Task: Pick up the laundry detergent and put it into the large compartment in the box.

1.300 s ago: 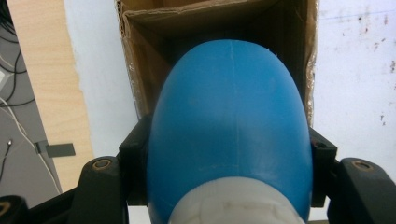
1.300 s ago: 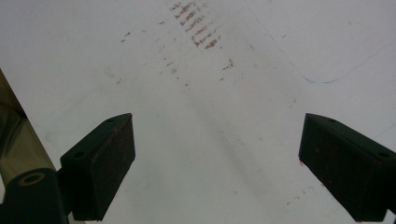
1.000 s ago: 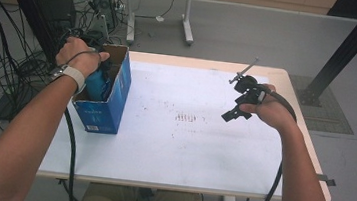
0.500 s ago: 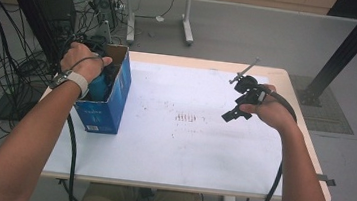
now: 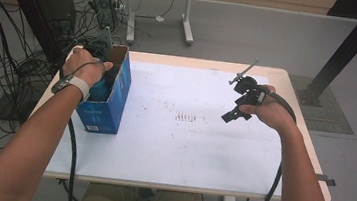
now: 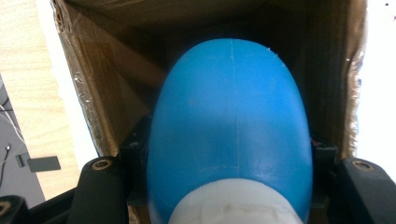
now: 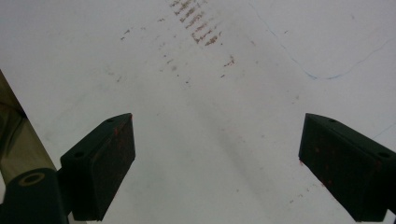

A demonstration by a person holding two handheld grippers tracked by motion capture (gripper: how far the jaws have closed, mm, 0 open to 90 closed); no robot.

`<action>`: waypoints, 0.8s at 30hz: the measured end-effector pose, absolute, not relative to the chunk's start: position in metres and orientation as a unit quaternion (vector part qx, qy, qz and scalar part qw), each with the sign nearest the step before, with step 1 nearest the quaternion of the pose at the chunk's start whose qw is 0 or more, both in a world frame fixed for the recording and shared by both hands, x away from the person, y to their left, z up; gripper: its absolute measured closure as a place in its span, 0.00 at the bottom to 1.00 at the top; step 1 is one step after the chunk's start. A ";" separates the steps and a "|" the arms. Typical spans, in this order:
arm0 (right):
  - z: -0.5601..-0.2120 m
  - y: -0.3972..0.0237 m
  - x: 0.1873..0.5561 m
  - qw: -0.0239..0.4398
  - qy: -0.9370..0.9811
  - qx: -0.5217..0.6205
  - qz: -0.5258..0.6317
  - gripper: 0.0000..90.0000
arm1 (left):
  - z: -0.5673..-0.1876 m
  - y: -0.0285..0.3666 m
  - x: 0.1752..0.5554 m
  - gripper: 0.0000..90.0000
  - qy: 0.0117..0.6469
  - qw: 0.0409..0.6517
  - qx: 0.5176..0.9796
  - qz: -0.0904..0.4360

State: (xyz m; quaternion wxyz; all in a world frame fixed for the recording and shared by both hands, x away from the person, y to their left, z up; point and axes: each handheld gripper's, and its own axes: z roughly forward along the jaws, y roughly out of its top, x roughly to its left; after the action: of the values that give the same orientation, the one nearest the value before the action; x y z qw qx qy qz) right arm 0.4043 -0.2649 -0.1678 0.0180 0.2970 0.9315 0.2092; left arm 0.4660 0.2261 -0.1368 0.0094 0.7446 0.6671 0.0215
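A blue rounded bottle (image 6: 231,116) with a white neck at its near end sits between the jaws of my left gripper (image 6: 229,149), which is shut on it. Around it are the brown inner walls of an open cardboard box (image 6: 107,93). In the high view my left hand (image 5: 85,68) is over the open top of this blue-sided box (image 5: 110,108) at the table's left edge, and a patch of the blue bottle (image 5: 99,91) shows below the hand. My right gripper (image 5: 235,100) hovers over the right part of the table, open, with nothing between its fingers (image 7: 105,163).
The white tabletop (image 5: 185,156) has small brown stains (image 5: 185,117) near its middle and faint blue pen lines (image 7: 322,70). Cables and black equipment (image 5: 34,15) crowd the floor at the left. Another table's legs (image 5: 188,16) stand behind, and a black post (image 5: 348,48) at the right.
My left hand has shifted a little to the right and nearer, further over the box's opening. The right gripper has not moved.
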 end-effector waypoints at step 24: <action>-0.168 -0.264 0.405 0.018 0.931 0.298 0.208 0.12 | -0.149 0.224 0.469 0.42 0.664 0.001 0.748 0.019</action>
State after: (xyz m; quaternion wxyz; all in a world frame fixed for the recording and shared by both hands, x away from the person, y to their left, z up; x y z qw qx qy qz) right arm 0.4052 -0.2643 -0.1684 0.0177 0.2980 0.9315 0.2081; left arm 0.4687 0.2239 -0.1487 0.0007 0.7477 0.6637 0.0192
